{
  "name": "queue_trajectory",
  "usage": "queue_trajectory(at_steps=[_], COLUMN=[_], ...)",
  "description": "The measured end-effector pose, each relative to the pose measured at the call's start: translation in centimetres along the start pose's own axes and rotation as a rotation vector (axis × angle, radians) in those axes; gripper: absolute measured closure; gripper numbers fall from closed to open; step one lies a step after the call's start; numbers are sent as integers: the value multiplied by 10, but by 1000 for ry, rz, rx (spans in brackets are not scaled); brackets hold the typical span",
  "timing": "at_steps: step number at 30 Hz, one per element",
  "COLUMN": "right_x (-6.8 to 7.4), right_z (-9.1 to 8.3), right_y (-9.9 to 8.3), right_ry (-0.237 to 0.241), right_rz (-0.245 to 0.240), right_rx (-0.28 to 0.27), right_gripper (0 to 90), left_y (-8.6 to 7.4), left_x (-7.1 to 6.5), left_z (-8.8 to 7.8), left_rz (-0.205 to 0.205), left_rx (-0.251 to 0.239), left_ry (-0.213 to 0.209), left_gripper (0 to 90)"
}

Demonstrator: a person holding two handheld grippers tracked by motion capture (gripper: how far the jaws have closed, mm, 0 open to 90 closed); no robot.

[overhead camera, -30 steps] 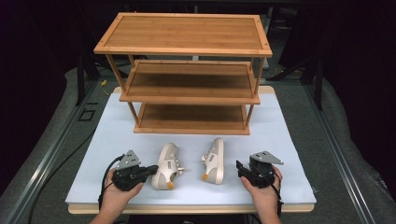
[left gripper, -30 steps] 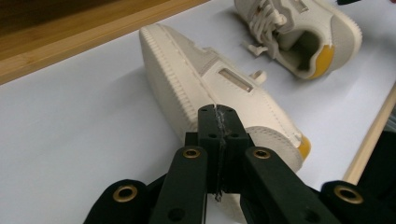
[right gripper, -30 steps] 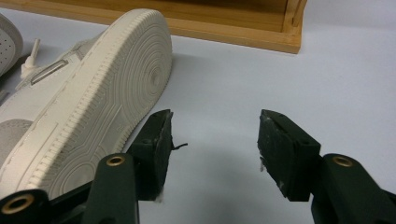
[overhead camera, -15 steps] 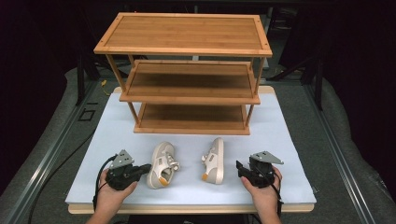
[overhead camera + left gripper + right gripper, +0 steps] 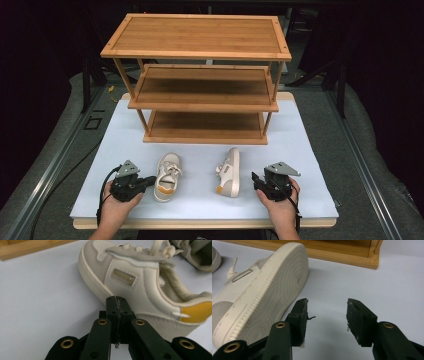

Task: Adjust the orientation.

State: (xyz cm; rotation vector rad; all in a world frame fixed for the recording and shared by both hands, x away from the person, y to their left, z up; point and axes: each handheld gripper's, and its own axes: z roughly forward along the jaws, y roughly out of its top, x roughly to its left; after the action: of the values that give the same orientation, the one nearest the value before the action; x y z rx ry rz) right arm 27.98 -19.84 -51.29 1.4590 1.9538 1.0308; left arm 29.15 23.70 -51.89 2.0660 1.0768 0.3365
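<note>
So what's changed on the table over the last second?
The left shoe turned from lying on its side to upright as the left tongs, shut, pressed against its side. The left hand shifted a little. The right shoe, the open right tongs and the rack stayed put.

white table mat (image 5: pixel 300 150) | grey floor (image 5: pixel 370 150) | black cable (image 5: pixel 75 165) on floor at left

A recording studio or lab: black drapes (image 5: pixel 45 75) and stand legs (image 5: pixel 320 75) surround the white-topped desk (image 5: pixel 300 145).
</note>
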Motion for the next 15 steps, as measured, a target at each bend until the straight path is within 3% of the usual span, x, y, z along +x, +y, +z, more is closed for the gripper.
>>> queue_trajectory(at_steps=[4,11,12,13,15], right_x=[3,9,12,12,17], right_z=[-1,-3,-4,-5,-7], right_y=[1,4,4,5,6], right_ry=[7,39,23,74,72], right_rz=[-13,-37,-42,-45,-48], right_rx=[-13,-41,-41,-56,-72], right_gripper=[577,710,728,747,777], left_y=[-3,-1,-1,-1,-1], left_x=[5,7,8,8,10], left_z=[5,3,2,1,1], left_rz=[-7,-31,-35,-45,-52], left_rx=[26,4,3,-9,-14], left_ry=[16,26,27,33,32], left_gripper=[893,860,847,831,781])
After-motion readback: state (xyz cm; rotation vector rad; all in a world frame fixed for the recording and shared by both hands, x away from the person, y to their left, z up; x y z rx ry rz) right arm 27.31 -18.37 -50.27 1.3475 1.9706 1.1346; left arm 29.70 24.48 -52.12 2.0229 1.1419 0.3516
